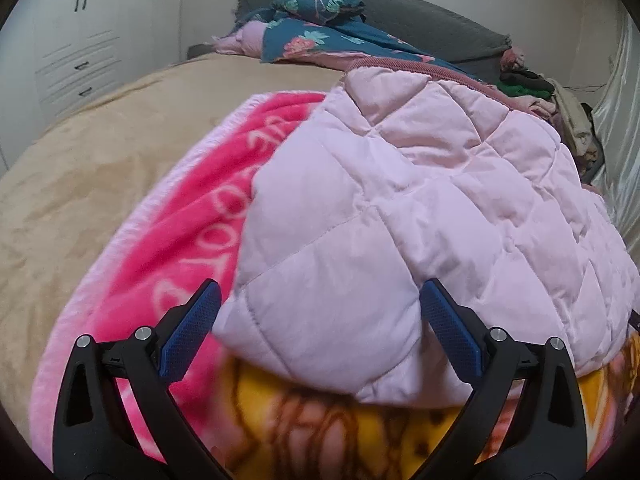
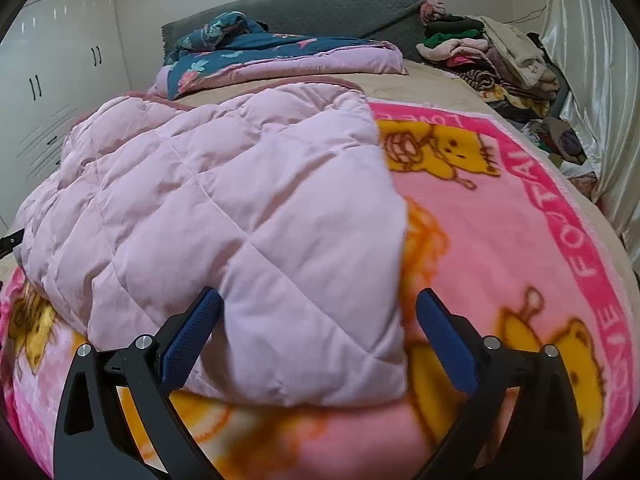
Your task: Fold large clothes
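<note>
Straddling the near corners of the pale pink quilted jacket (image 1: 380, 208), both of your grippers stand with their fingers wide apart and clamp nothing. Your left gripper (image 1: 320, 304) has the jacket's near left corner bulging between its blue pads (image 1: 188, 332); the fabric lies just beside both pads, but you cannot tell whether it touches them. Your right gripper (image 2: 318, 310) frames the jacket's near right corner, with the left pad against the quilting and the right pad (image 2: 446, 340) standing clear over the pink cartoon blanket (image 2: 500, 240). The jacket lies on that blanket, on the bed (image 1: 100, 160), with its long axis running away from you toward the headboard (image 2: 320, 8) and its darker pink trimmed edge at the far end. Your left view shows the blanket's hot pink border with white lettering left of the jacket and the tan bedspread beyond it, plus white wardrobe doors (image 1: 80, 40). Your right view alone shows the yellow bears printed on the blanket to the right, the heap of mixed clothes (image 2: 492, 56) in the far right corner, and the shiny curtain (image 2: 592, 60). Farthest back in both, a floral blue quilt (image 2: 248, 48) sits against the grey headboard.
</note>
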Demonstrator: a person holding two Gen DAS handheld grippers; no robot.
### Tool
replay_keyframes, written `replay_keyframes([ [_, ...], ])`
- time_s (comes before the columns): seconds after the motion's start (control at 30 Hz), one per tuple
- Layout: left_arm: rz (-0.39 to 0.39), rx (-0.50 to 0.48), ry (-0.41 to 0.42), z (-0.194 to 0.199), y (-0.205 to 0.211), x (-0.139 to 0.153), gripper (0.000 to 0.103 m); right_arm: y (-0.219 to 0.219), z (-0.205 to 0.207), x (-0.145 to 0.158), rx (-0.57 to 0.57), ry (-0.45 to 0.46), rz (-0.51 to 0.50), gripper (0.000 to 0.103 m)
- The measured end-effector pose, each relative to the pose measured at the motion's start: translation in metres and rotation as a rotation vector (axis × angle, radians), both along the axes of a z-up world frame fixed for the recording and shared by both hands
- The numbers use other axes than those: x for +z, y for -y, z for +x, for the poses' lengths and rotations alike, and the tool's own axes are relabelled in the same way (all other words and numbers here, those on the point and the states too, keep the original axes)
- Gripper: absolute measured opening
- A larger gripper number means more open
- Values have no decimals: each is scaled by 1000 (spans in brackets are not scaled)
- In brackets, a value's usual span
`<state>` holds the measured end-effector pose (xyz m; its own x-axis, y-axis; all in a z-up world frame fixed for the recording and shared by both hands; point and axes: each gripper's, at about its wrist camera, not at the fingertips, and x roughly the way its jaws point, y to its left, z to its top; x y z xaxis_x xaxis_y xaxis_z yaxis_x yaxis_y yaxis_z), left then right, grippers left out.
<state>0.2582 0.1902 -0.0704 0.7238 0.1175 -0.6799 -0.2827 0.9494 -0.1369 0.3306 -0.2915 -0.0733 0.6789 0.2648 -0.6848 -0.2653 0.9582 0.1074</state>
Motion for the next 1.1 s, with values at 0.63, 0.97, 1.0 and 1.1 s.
replay_keyframes([
  [0.63, 91, -1, 61, 68, 5, 35, 17, -14, 68, 42, -143, 73, 54, 17],
  [0.97, 81, 47, -2, 90, -3, 12, 23, -29, 97, 3, -165, -15, 16, 19],
  [1.0, 71, 51, -3, 89, -4, 12, 24, -28, 98, 1, -165, -23, 15, 20],
  [1.1, 71, 59, -6, 86, -3, 16, 26, -26, 97, 1, -181, -56, 9, 28],
])
